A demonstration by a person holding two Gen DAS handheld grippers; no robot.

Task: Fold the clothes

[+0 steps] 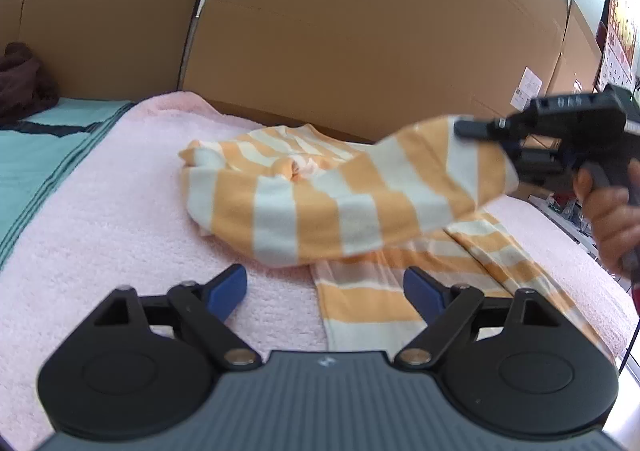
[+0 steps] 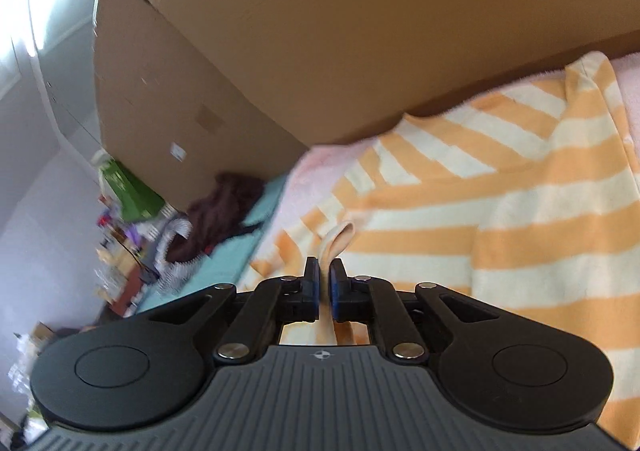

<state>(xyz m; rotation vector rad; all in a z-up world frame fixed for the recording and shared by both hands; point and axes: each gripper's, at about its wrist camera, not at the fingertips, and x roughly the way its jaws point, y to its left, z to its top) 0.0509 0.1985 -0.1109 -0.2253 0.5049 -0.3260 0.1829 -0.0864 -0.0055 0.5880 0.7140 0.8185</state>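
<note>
At the far left of the left wrist view, a dark cloth (image 1: 20,79) is being shown heaped on a teal sheet (image 1: 36,155), beside cardboard boxes (image 1: 360,31) lining the back. A pink towel (image 1: 120,187) is being seen spread over the surface. The left gripper (image 1: 325,289) is being held low over the towel, pointing slightly down, its jaws standing wide apart with nothing clamped; the blue pads (image 1: 228,287) are being kept clear of the fabric, with a lower edge of the garment lying between them on the towel. The striped shirt (image 1: 320,207), orange and white, is being seen bunched in the middle of the towel, one part of it being lifted off the surface toward the right. There the right gripper (image 1: 476,129) is being held by a hand (image 1: 612,219) above the towel, pointing leftward, roughly level. In the right wrist view, the right gripper (image 2: 325,287) is being shown nearly closed, a thin fold of the shirt (image 2: 480,219) being pinched between its pads (image 2: 336,291), the scene appearing tilted.
</note>
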